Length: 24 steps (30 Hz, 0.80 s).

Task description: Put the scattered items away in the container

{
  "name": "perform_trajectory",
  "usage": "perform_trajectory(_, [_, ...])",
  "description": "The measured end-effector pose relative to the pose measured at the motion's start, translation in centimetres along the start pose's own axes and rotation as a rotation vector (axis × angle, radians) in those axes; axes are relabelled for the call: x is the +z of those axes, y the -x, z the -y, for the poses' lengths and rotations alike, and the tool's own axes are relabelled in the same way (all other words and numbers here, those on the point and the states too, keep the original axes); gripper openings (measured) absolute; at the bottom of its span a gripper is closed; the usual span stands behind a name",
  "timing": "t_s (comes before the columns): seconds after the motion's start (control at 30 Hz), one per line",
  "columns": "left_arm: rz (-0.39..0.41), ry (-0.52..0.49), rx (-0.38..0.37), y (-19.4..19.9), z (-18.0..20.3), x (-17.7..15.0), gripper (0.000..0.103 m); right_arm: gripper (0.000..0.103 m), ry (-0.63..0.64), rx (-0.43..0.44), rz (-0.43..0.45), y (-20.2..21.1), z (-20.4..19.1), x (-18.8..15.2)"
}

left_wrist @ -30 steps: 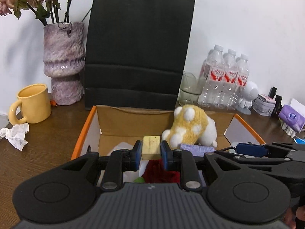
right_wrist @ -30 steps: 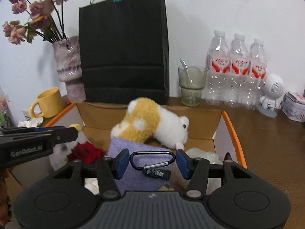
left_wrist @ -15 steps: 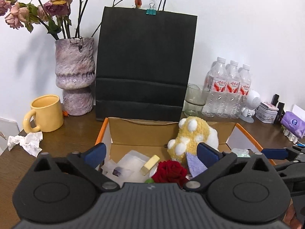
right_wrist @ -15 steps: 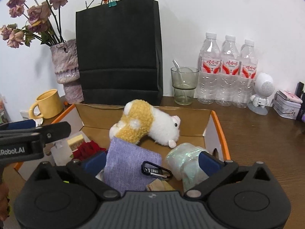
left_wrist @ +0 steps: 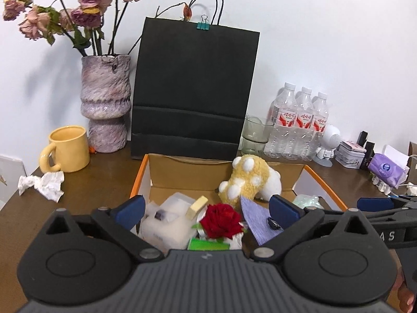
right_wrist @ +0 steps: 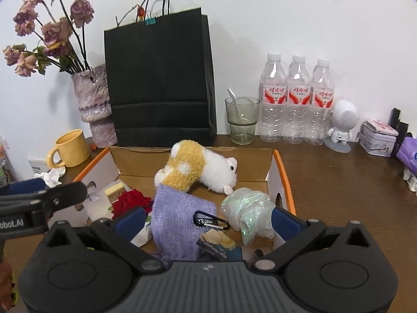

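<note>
Lying in orange-rimmed box [right_wrist: 284,180]: black carabiner [right_wrist: 211,221], yellow block [left_wrist: 196,205].

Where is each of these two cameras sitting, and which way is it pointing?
Left wrist view: sits on the left gripper, looking forward and down into the cardboard box; its own open fingers show, with the right gripper at the right edge.
Right wrist view: sits on the right gripper, looking into the same box from the right; its open fingers show, with the left gripper at the left.
Both share the plush toy, red rose, black bag, yellow mug and water bottles.
</note>
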State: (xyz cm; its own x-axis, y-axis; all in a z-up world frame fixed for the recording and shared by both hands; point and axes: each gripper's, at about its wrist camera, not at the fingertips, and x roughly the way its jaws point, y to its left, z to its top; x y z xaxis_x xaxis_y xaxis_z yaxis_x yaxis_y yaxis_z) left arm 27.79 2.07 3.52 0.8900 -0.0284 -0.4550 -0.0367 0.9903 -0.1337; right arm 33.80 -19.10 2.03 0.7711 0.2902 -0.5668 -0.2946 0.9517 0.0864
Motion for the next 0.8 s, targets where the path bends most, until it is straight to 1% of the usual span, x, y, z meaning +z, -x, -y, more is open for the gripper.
perform_trajectory(0.37, [-0.012,-0.006,-0.013,4.9,1.1,-1.1,0.103,0.103,0.015,0.006,0.033,5.8,-1.0,-1.2])
perform_trajectory(0.8, [-0.005,-0.014,-0.020,9.2,2.0,-2.3,0.103,0.103,0.024,0.005,0.058,10.7,-1.7,-3.1])
